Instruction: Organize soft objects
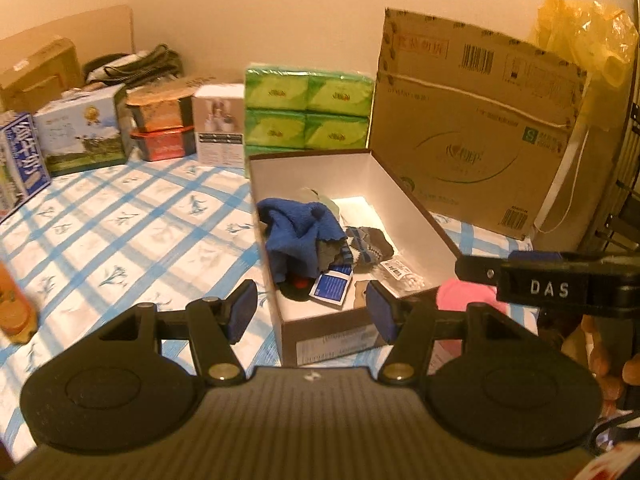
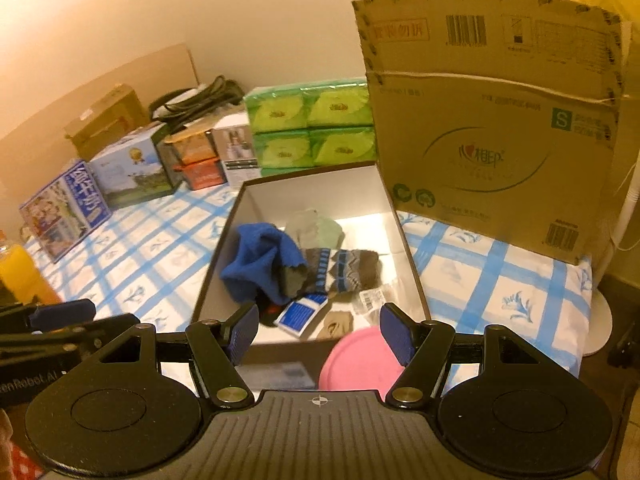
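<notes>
both wrist views angled down, near, sharing open box

A plain cream wall in warm yellowish light backs a blue-checked bedsheet.

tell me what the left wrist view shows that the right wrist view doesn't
Only the left wrist view shows the yellow plastic bag behind the big cardboard box, and the right claw's arm marked DAS. Only the right wrist view shows the white round base at the table's right edge. Both show the open shoebox holding the blue cloth and patterned socks, the green tissue packs and a pink round thing beside it.
</notes>
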Demonstrator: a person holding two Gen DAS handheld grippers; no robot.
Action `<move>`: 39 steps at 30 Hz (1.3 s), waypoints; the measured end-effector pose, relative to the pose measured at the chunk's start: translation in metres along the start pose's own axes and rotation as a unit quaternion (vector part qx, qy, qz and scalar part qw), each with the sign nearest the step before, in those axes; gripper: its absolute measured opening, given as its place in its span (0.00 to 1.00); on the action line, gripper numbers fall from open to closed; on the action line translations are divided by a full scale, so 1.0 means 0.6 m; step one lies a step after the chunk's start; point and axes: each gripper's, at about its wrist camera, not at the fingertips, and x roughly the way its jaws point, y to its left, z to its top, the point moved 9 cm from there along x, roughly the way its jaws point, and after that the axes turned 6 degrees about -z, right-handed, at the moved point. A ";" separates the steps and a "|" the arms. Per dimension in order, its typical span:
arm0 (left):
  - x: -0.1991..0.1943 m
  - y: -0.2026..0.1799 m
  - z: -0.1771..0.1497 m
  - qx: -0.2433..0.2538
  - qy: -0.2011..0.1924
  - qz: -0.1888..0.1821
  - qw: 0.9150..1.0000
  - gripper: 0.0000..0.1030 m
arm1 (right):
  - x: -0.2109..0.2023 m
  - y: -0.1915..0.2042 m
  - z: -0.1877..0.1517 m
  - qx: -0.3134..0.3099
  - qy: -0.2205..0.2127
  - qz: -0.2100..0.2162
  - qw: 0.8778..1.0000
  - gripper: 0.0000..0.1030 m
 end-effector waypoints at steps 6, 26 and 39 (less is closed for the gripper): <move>-0.073 -0.020 -0.027 -0.016 -0.008 0.020 1.000 0.56 | -0.070 0.003 -0.033 -0.015 -0.008 0.025 1.000 0.65; -0.272 -0.092 -0.170 -0.074 -0.024 0.072 0.994 0.59 | -0.239 0.006 -0.160 -0.068 -0.007 0.062 0.996 0.75; -0.350 -0.099 -0.267 -0.076 -0.016 0.088 0.993 0.59 | -0.304 0.028 -0.253 -0.080 0.002 0.070 0.994 0.77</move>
